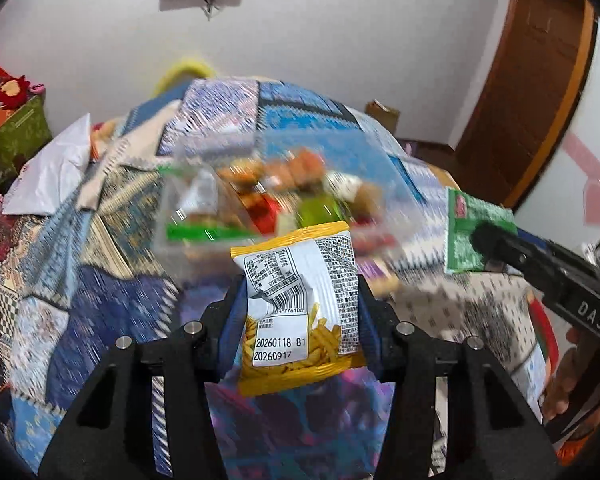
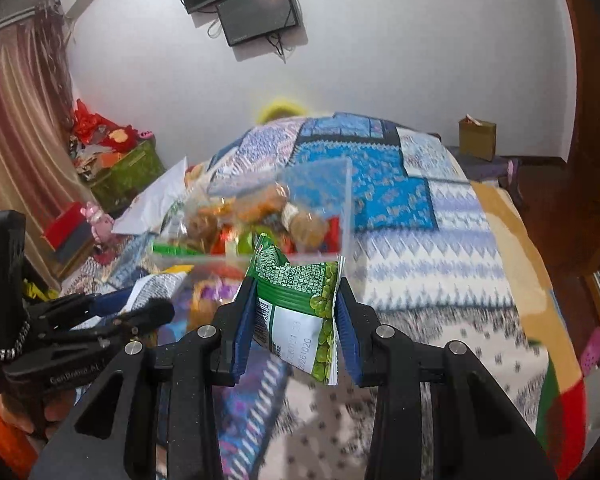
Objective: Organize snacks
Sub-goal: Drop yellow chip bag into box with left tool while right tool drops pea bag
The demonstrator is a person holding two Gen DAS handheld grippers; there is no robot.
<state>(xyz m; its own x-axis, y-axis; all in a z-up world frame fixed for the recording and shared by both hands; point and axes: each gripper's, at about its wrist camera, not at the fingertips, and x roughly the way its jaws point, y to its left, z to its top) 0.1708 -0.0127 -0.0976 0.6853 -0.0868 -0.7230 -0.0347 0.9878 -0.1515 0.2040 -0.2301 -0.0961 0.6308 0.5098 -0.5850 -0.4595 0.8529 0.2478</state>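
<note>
My left gripper (image 1: 300, 284) is shut on a yellow and white fries snack packet (image 1: 300, 308) and holds it above the bed. My right gripper (image 2: 296, 284) is shut on a green pea snack packet (image 2: 300, 300), which also shows in the left wrist view (image 1: 466, 232). A clear plastic bin (image 2: 346, 208) holding several mixed snacks stands on the quilt just beyond both packets; it is blurred in the left wrist view (image 1: 172, 208). The left gripper shows in the right wrist view (image 2: 140, 304) to the left of the right one.
A patchwork quilt (image 2: 400, 200) covers the bed. A white plastic bag (image 1: 56, 172) lies at the left. A green box (image 2: 128, 172) with red items stands by the curtain. A wooden door (image 1: 532, 92) is at the right, screens (image 2: 256, 8) on the wall.
</note>
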